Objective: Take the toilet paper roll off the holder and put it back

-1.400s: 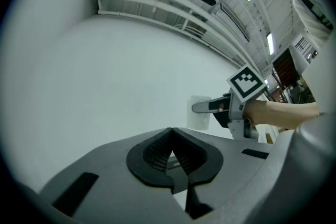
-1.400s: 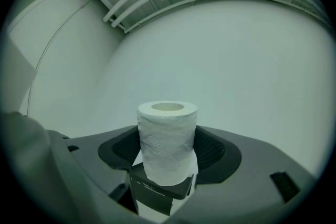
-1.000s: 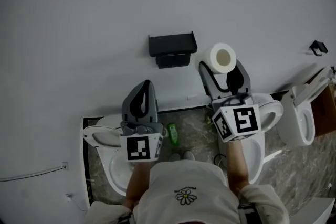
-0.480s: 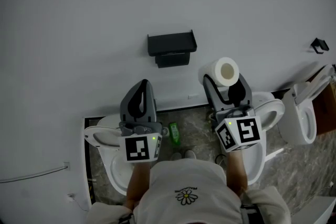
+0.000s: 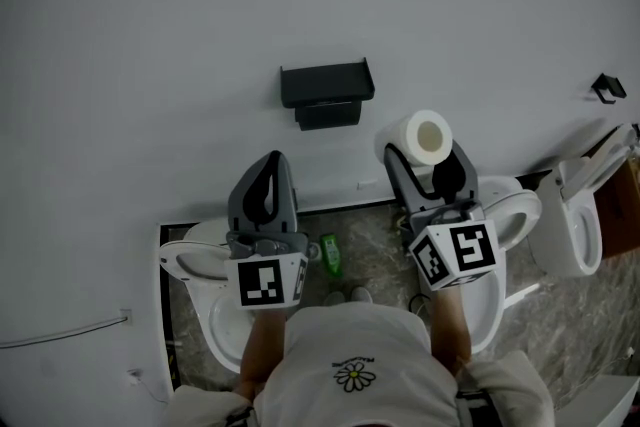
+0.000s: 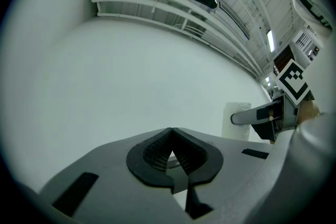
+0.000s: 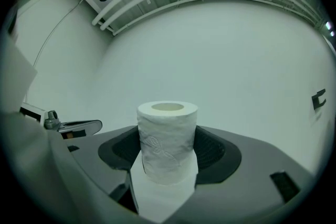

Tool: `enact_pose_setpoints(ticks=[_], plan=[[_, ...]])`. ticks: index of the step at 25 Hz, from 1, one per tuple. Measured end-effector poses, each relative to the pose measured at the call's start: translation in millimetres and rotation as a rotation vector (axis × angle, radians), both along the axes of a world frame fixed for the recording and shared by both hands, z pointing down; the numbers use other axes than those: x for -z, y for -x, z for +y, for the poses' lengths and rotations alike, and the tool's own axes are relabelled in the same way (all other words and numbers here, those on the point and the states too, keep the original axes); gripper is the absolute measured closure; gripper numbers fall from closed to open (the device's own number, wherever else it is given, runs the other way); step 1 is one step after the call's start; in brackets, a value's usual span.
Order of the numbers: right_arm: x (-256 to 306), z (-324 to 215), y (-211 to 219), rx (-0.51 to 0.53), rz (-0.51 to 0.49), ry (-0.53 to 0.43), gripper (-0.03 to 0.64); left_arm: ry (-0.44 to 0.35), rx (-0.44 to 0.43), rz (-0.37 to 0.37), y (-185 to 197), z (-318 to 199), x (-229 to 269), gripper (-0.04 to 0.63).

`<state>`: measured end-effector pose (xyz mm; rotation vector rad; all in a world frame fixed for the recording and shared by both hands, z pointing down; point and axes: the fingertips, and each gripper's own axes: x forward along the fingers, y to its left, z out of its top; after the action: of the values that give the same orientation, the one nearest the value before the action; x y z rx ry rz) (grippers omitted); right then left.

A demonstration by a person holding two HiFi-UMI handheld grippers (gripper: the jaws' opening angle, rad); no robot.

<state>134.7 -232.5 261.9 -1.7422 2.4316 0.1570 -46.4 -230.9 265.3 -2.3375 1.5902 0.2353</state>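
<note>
The white toilet paper roll [image 5: 420, 137] sits between the jaws of my right gripper [image 5: 428, 153], below and to the right of the black wall holder [image 5: 327, 93], which has no roll on it. In the right gripper view the roll [image 7: 167, 140] stands upright with both pads against its sides, and a loose sheet hangs down in front. My left gripper [image 5: 267, 183] is held out toward the wall, lower left of the holder. Its jaws are shut with nothing in them [image 6: 171, 132]. The left gripper view shows the roll [image 6: 237, 121] off to the right.
A white toilet [image 5: 200, 260] is below the left gripper and another [image 5: 510, 215] below the right one, with a third [image 5: 575, 230] at far right. A green bottle [image 5: 329, 255] stands on the marbled floor between them. A small black hook [image 5: 606, 88] is on the wall at right.
My right gripper has come down and away from the holder with the roll in it, then held still. The left gripper has stayed put.
</note>
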Motion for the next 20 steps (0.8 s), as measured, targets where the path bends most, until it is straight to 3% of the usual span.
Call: enact_pose_setpoints(ticks=[6,12,20], plan=[[17,-10,11,0.036,0.006,-0.036,0.332,0.003,0.012,0.004,4,-2,1,0.578],[60,-31,42,0.147,-0.001,-0.095,0.331,0.023,0.02,0.037,7,-3,2,0.578],[101,-81,89,0.217,0.09,-0.106,0.331,0.035,0.046,0.032,15,-3,0,0.578]])
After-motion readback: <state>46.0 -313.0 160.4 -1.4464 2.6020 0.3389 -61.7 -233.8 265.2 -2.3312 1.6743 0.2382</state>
